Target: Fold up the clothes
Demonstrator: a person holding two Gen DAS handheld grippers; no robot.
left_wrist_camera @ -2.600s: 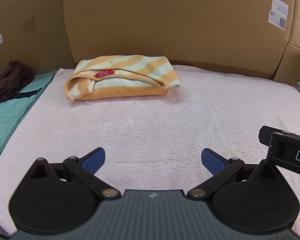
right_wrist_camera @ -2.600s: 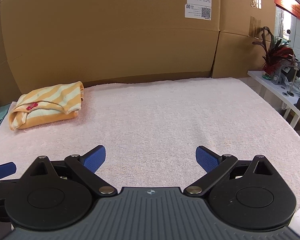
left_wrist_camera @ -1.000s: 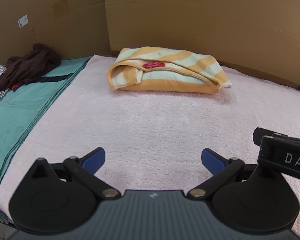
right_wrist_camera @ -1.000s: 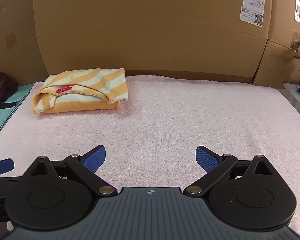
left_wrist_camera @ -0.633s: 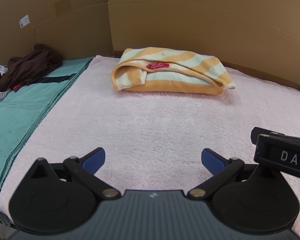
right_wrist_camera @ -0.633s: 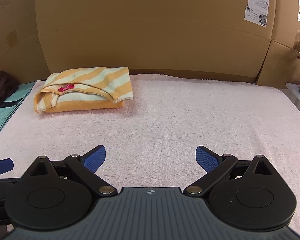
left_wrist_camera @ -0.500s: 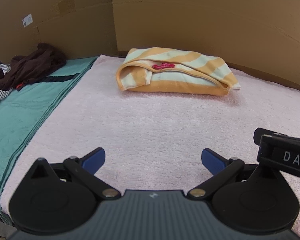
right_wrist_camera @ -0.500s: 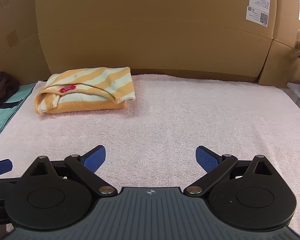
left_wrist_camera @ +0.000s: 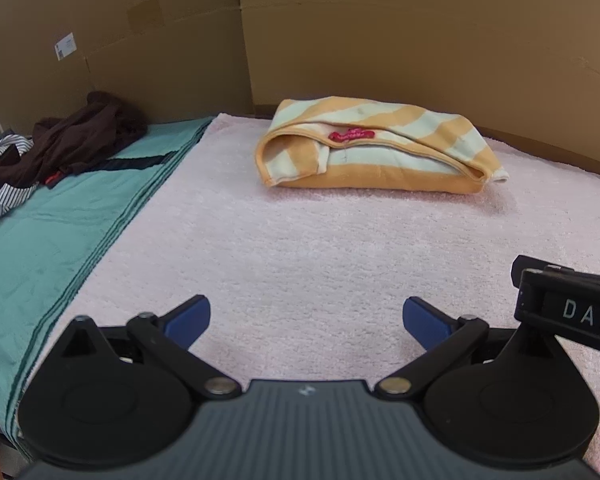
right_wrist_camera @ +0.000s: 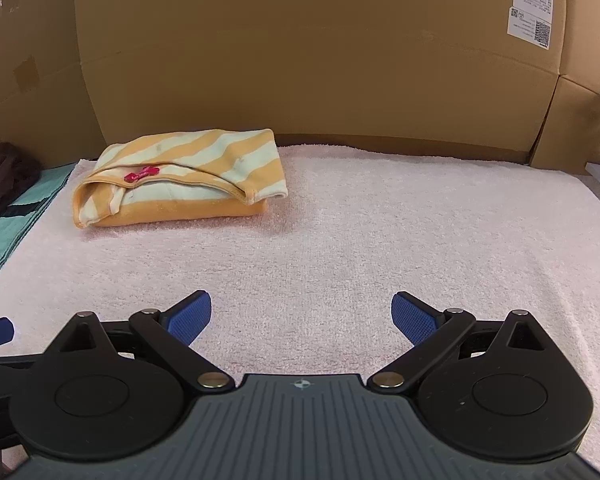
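Folded striped garment (left_wrist_camera: 374, 148) lies ahead of me.
Orange and pale-mint stripes, red neck label (left_wrist_camera: 351, 135) showing, folded into a flat bundle on the pink towel (left_wrist_camera: 300, 248), near the cardboard wall (left_wrist_camera: 420, 40).

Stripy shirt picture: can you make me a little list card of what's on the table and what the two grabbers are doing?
stripy garment: orange and pale stripes, folded, lying on the pink towel, near the cardboard wall
red label: on the stripy garment
unfolded clothes: dark heap on the green cloth, at the left
left gripper: open, holding nothing
right gripper: open, holding nothing
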